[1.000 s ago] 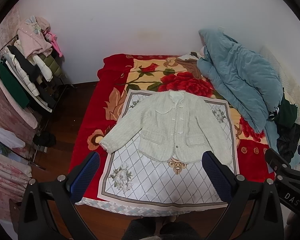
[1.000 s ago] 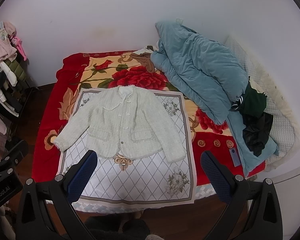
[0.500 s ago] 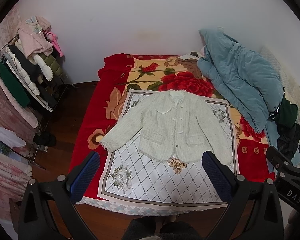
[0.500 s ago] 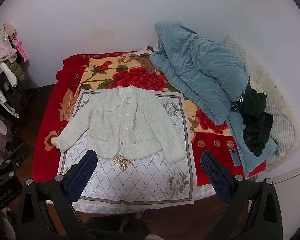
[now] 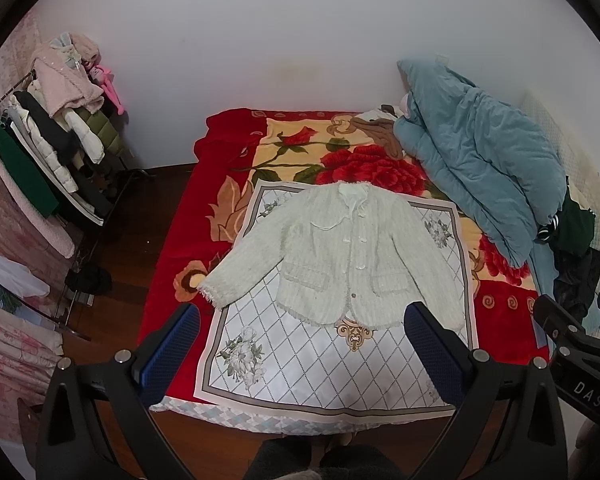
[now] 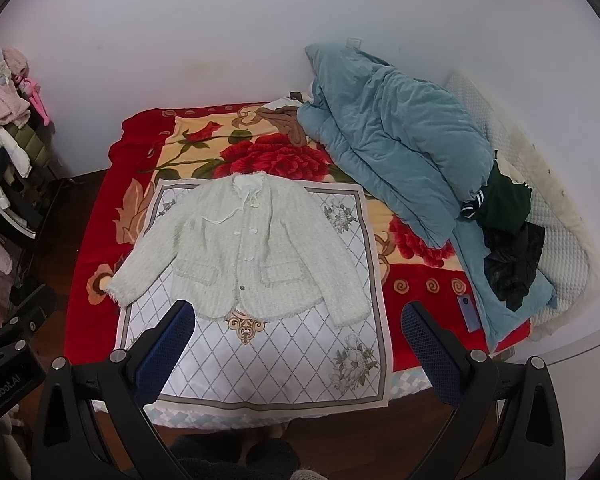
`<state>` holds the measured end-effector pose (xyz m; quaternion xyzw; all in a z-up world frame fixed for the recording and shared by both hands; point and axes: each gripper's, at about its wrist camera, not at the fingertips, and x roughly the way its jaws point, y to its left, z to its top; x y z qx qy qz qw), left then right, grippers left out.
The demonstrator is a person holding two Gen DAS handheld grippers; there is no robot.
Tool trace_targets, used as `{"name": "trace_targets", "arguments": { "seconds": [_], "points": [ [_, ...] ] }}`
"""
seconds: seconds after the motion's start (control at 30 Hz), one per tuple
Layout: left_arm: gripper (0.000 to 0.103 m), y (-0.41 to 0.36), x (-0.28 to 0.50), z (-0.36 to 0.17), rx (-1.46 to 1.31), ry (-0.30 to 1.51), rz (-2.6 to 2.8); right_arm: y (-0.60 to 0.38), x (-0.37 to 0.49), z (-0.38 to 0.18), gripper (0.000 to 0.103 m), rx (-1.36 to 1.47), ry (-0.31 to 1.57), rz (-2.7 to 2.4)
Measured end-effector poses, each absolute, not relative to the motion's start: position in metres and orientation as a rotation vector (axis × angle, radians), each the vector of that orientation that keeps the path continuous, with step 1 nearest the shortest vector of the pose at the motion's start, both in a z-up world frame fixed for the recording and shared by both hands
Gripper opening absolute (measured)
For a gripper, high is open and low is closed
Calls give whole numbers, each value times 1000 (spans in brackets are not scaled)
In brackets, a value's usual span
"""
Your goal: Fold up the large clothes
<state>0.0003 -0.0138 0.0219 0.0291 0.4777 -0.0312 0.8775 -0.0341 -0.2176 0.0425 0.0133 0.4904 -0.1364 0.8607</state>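
Note:
A pale cream tweed jacket (image 5: 340, 256) (image 6: 252, 248) lies flat and face up on a white diamond-patterned cloth (image 5: 300, 360) (image 6: 276, 360) on the bed, both sleeves spread out and down. My left gripper (image 5: 300, 324) hangs open above the bed's near edge, holding nothing. My right gripper (image 6: 298, 322) is likewise open and well short of the jacket. The right gripper's body (image 5: 580, 344) shows at the right edge of the left wrist view, and the left gripper's body (image 6: 12, 344) at the left edge of the right wrist view.
A red floral blanket (image 5: 340, 160) covers the bed. A teal duvet (image 5: 480, 160) (image 6: 400, 144) is heaped at the right with dark clothes (image 6: 508, 232) beside it. A clothes rack (image 5: 52, 160) stands on the wooden floor at the left. A person's feet (image 5: 332, 460) show below.
Both grippers have drifted very slightly; the jacket and bedding lie as before. Both stay open.

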Motion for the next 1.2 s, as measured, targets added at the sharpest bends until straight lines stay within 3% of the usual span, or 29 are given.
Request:
{"name": "trace_targets", "arguments": {
  "seconds": [0.3,0.5,0.67,0.9,1.2],
  "points": [
    [103,-11,20,9,69,979,-50,-221,-12,29,103,77,1044,-308],
    [103,11,84,-39,116,973,33,-246,39,-37,103,187,1141,-340],
    [103,25,139,-123,174,1018,140,-277,91,-146,103,252,1263,-370],
    [103,23,191,-264,222,1209,294,-351,148,-339,100,352,1461,-428],
    [103,-61,250,-400,286,1331,321,-507,134,-537,100,729,1533,-671]
  ]
}}
